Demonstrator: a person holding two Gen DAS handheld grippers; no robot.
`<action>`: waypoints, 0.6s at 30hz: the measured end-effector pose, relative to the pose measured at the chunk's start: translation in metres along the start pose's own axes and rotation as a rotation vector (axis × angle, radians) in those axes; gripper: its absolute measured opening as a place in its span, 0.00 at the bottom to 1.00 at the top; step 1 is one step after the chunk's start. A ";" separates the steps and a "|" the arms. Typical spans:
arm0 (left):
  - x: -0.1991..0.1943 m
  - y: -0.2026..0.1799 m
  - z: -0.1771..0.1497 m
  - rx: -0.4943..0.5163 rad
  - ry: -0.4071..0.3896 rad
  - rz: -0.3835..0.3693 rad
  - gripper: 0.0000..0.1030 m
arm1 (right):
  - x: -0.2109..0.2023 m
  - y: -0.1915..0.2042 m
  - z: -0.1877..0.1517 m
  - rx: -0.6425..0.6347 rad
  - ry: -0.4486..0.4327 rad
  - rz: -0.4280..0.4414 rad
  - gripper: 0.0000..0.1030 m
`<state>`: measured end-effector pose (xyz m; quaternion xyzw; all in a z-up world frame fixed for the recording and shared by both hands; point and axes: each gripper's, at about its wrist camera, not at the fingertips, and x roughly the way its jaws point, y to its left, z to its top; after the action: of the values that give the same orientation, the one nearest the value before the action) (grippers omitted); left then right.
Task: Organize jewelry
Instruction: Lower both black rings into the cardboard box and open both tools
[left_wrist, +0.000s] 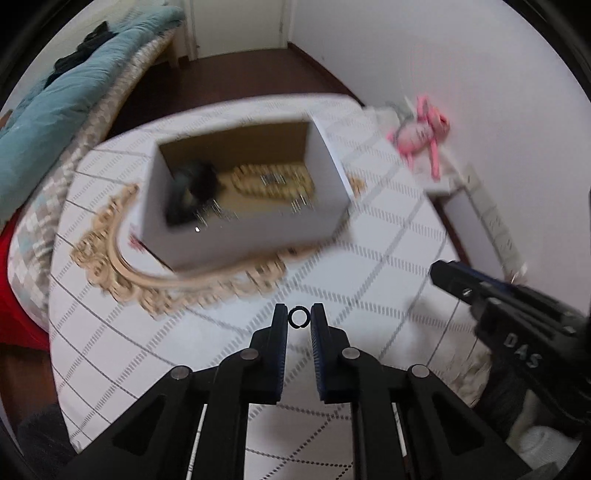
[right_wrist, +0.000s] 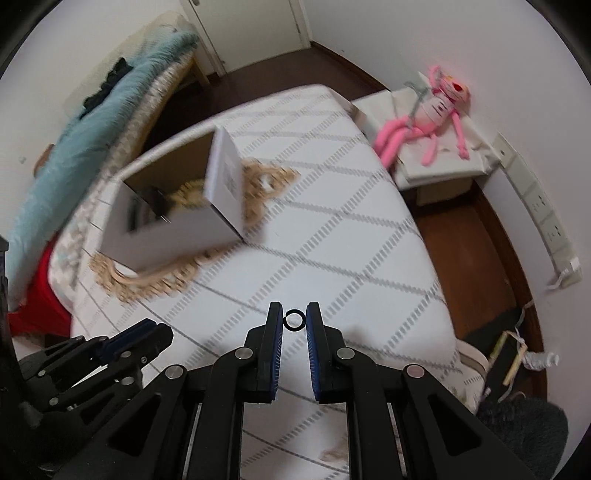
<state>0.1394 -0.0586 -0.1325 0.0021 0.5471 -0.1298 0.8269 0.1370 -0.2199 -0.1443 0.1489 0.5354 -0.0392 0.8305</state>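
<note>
Pinched edge-on in each tool (left_wrist: 298, 317) (right_wrist: 294, 319), small black ring (left_wrist: 297, 316) (right_wrist: 294, 319): light, stiff, slippery, best gripped across rim, box (left_wrist: 243, 221) ahead on bed (left_wrist: 369, 258).

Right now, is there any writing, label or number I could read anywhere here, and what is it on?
"DAS": pale raised letters on the black body of the right gripper, seen in the left wrist view.
Label on the side of the white box: dark print, too blurred to read.
Nothing else legible.
</note>
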 end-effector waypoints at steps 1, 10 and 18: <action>-0.004 0.007 0.008 -0.018 -0.008 -0.007 0.10 | -0.001 0.008 0.011 -0.009 -0.010 0.020 0.13; 0.014 0.071 0.085 -0.099 0.021 -0.006 0.10 | 0.041 0.069 0.095 -0.076 0.061 0.141 0.13; 0.031 0.089 0.114 -0.148 0.089 0.016 0.22 | 0.089 0.087 0.124 -0.099 0.203 0.118 0.16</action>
<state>0.2731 0.0043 -0.1268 -0.0487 0.5915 -0.0821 0.8006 0.3032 -0.1648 -0.1588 0.1423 0.6081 0.0513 0.7793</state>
